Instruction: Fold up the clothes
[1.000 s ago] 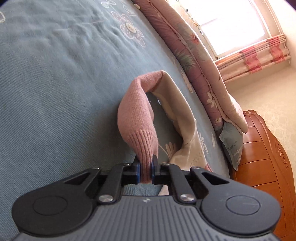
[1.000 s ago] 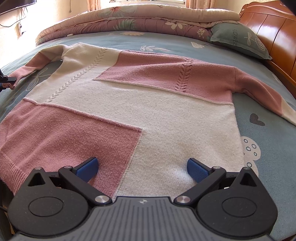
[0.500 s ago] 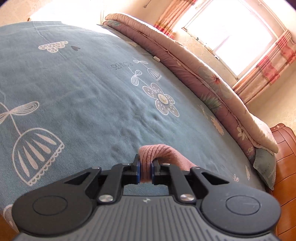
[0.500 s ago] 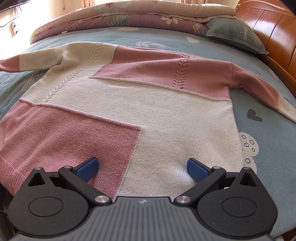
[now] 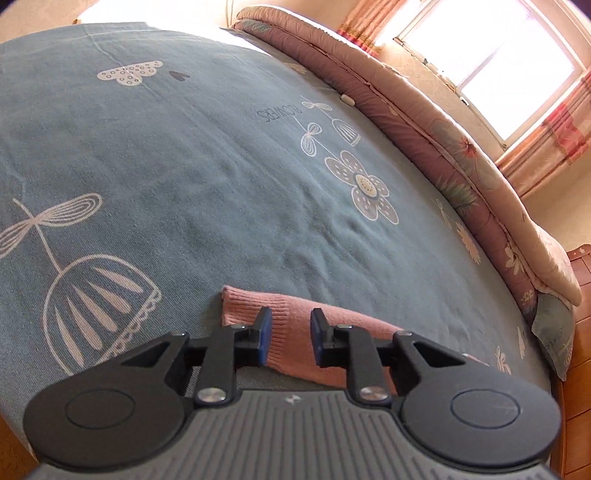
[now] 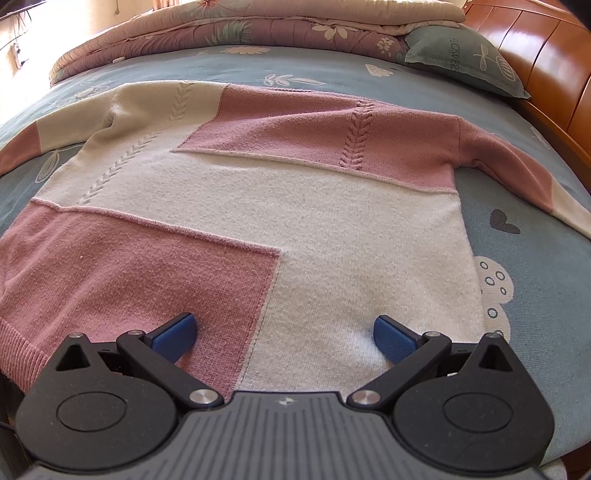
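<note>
Sweater point(image 6: 280, 206) lies flat on the bed, spread out, hem toward me. Knit, colour-blocked: cream across the middle and the upper left, pink panel upper right, another pink panel lower left with a ribbed hem. Two raised braid lines run down from the shoulders, one on cream, one on pink. Right sleeve point(image 6: 517, 173) stretches out toward the headboard side, pink then cream near the end. Left sleeve runs off the left edge of the right camera's view, cream then pink.

In the left camera only the left sleeve's pink ribbed cuff point(image 5: 288, 332) shows, lying flat on the bedsheet point(image 5: 184, 166). My left gripper point(image 5: 287, 338) has just been opening: jaws slightly apart, cuff between them, pads not pressing on it.

My right gripper point(image 6: 284, 334) sits low over the sweater near the hem, jaws wide apart, one blue pad over the pink panel, the other over cream. Nothing clamped.

Bedsheet is blue-grey with white flower and heart prints. A folded floral quilt point(image 6: 258, 26) lies along the far edge, a green pillow point(image 6: 461, 59) beside it, and a wooden headboard point(image 6: 546, 62) on the right. Window point(image 5: 491, 55) with striped curtains point(image 5: 554, 136) past the quilt in the left view.
</note>
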Motion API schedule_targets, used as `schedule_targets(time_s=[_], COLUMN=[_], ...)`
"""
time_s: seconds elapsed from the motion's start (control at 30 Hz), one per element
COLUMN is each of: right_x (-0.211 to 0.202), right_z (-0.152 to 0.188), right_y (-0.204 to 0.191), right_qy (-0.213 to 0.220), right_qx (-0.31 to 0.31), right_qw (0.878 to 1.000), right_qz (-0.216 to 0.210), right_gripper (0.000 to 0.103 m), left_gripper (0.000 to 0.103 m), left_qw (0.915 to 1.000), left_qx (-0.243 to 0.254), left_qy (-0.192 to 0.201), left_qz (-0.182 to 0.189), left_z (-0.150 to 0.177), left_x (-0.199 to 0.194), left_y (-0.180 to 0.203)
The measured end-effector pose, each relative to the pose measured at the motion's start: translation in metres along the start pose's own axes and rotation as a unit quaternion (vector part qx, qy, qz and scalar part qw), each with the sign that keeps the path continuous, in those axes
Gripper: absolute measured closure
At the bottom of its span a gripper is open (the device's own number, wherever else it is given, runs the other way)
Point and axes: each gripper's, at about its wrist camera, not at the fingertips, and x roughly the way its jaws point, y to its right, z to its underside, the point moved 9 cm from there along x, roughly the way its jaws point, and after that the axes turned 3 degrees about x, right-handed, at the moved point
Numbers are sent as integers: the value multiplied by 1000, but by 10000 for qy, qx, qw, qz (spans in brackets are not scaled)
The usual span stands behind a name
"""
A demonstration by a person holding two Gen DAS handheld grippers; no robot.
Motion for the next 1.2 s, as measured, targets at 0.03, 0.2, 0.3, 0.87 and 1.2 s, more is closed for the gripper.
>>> schedule_targets(time_s=[0.03, 0.2, 0.3, 0.87, 1.2], right_x=[0, -12, -26, 138, 139], right_z=[0, -8, -25, -192, -205], right_y=[0, 1, 4, 44, 47], right_qy=[-38, -209, -14, 32, -588], right_qx=[-2, -25, -24, -131, -33], right_qw=[10000, 9997, 9994, 9984, 9980], right_qz=[-2, -139, -346, -555, -249], right_gripper=[0, 0, 0, 0, 0], left_gripper=[82, 75, 68, 60, 58], left_qw=[9998, 9903, 9736, 8781, 8891], left_qx=[147, 1088, 1749, 3468, 3119], left_qy=[-106, -552, -870, -2111, -2749], left_qz=[85, 665, 1185, 2530, 1913], left_z=[8, 48, 79, 209, 196], left_x=[3, 14, 22, 159, 175], left_y=[12, 93, 159, 357, 370])
